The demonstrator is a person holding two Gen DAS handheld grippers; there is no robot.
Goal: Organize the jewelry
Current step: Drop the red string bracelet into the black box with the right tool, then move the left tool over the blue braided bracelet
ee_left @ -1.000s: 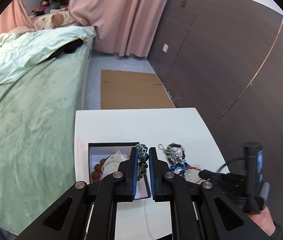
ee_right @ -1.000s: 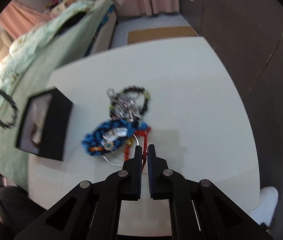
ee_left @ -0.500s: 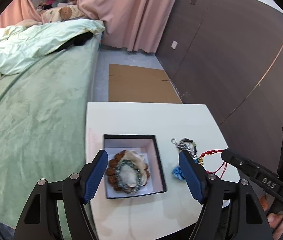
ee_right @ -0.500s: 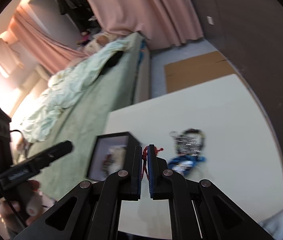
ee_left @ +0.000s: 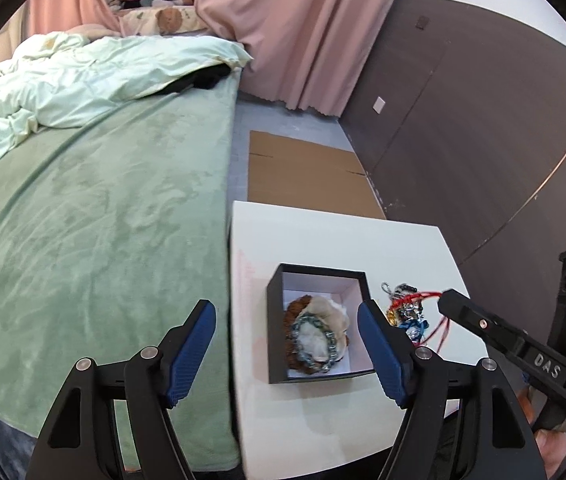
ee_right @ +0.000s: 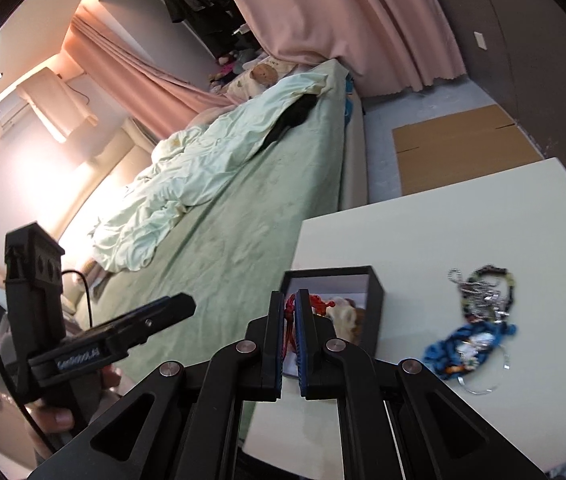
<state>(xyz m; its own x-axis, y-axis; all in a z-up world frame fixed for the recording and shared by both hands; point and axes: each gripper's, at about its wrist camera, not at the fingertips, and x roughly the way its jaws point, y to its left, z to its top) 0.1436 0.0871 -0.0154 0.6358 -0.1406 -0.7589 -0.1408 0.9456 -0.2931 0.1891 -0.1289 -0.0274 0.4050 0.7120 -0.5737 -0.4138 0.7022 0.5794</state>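
White tabletop (ee_left: 323, 240), bed (ee_left: 95, 216) along one edge: black box (ee_left: 315, 379), far half bare. Left tongs (ee_left: 287, 344) wide, empty; right tongs (ee_right: 292, 312) pinching red cord (ee_right: 290, 314).

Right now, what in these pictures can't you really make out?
- Red cord bracelet: right wrist view, mostly hidden between the right gripper fingers.
- Box contents: left wrist view, pieces heaped together.
- Jewelry pile: right wrist view, tangled, blurred.
- Left gripper: open, empty.
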